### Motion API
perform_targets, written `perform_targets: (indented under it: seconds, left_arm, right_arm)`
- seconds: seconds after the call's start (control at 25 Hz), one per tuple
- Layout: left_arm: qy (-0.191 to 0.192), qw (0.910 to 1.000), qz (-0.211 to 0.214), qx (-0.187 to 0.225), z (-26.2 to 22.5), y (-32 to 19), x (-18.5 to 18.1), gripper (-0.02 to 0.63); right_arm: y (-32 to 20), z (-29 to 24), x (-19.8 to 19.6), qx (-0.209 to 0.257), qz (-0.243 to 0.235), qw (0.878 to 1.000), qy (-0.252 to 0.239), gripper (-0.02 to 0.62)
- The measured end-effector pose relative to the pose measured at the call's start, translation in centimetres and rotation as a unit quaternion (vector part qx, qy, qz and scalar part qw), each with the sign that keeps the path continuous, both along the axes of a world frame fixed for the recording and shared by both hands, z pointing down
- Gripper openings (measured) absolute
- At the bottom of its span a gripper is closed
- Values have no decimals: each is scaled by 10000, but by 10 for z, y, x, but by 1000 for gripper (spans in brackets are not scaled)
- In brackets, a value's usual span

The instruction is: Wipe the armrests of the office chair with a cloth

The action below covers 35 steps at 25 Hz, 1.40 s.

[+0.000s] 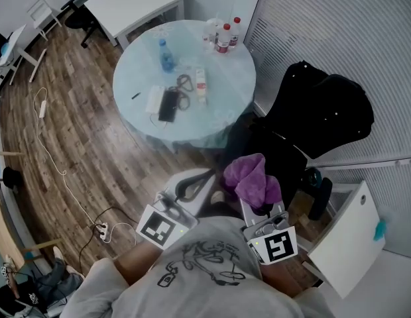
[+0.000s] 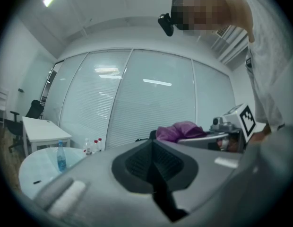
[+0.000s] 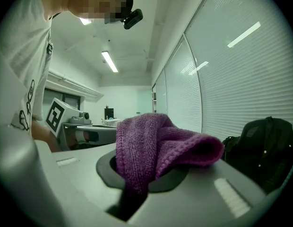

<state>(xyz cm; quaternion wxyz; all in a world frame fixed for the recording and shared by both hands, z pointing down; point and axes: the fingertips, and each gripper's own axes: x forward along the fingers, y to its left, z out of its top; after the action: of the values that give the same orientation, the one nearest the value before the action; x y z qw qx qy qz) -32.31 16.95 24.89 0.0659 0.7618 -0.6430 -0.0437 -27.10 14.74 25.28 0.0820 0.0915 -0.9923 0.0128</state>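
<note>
A black office chair point(image 1: 325, 111) stands to my right front, by the blinds; its backrest also shows in the right gripper view point(image 3: 260, 145). A black padded part point(image 1: 321, 197) below it could be an armrest, though I cannot tell. My right gripper point(image 1: 253, 203) is held close to my body, shut on a bunched purple cloth point(image 1: 252, 177), which bulges over the jaws point(image 3: 156, 145). The left gripper point(image 1: 192, 183) is beside it on the left, its jaws shut with nothing between them point(image 2: 153, 167). Both grippers are short of the chair.
A round glass table point(image 1: 225, 121) ahead carries bottles, a phone and small items. A white cabinet point(image 1: 348, 237) stands at the right, close to the chair. A white desk point(image 1: 136, 2) is at the back. A cable and power strip point(image 1: 99, 229) lie on the wood floor at the left.
</note>
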Motion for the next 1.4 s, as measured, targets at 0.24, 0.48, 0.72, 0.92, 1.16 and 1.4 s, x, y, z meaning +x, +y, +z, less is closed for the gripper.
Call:
perform_targets:
  seconds: [0.24, 0.48, 0.72, 0.92, 1.16, 1.4]
  left_arm:
    - [-44, 9999, 79, -64, 7, -15, 4, 2]
    - [-50, 9999, 48, -155, 12, -30, 10, 2]
    - [-21, 9996, 56, -263, 19, -45, 13, 2]
    - [9, 9990, 43, -449, 40, -59, 13, 2]
    - [51, 9976, 33, -689, 73, -67, 7, 2]
    - [100, 9966, 39, -816, 111, -75, -3, 2]
  right_arm:
    - [-11, 6, 7, 10, 79, 9999, 64, 43]
    - [-25, 7, 14, -2, 70, 9999, 80, 43]
    - [-41, 14, 16, -44, 37, 9999, 158, 43]
    - [-53, 35, 14, -165, -7, 9996, 238, 43]
    - [-60, 74, 7, -388, -77, 9982, 442, 43]
    - [-61, 119, 2, -517, -248, 9958, 720, 43]
